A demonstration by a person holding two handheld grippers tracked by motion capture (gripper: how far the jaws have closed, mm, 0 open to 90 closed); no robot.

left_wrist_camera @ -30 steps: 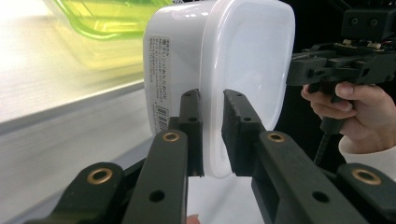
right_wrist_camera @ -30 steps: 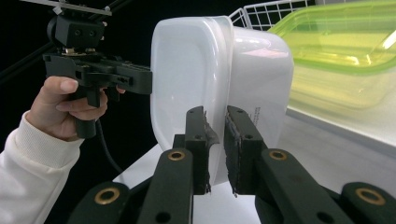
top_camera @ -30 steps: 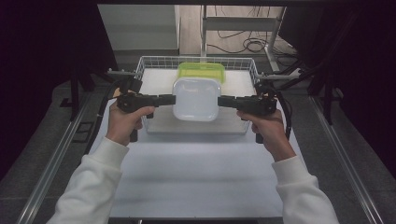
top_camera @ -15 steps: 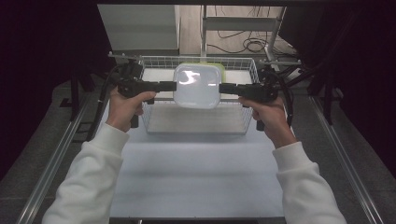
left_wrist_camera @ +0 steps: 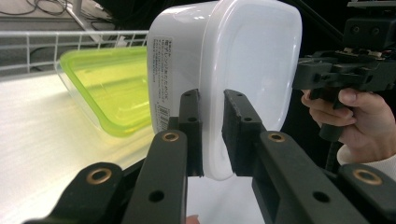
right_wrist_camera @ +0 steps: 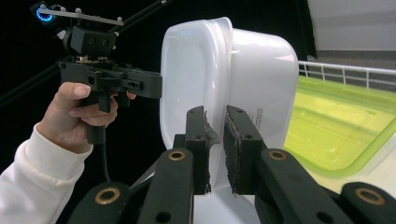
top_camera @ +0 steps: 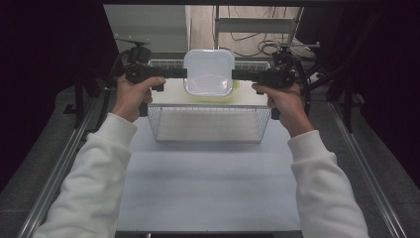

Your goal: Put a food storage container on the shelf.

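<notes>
left hand-held gripper jaws narrow, clamped on the left rim of a white plastic container. right hand-held gripper jaws nearly closed, pinching the right rim. container held in the air between them, above the far end of a wire basket, over a green-rimmed container lying in it.

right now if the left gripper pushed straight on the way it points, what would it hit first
The white tub it already pinches; past that, probably the right gripper opposite, though depth is unclear.
</notes>
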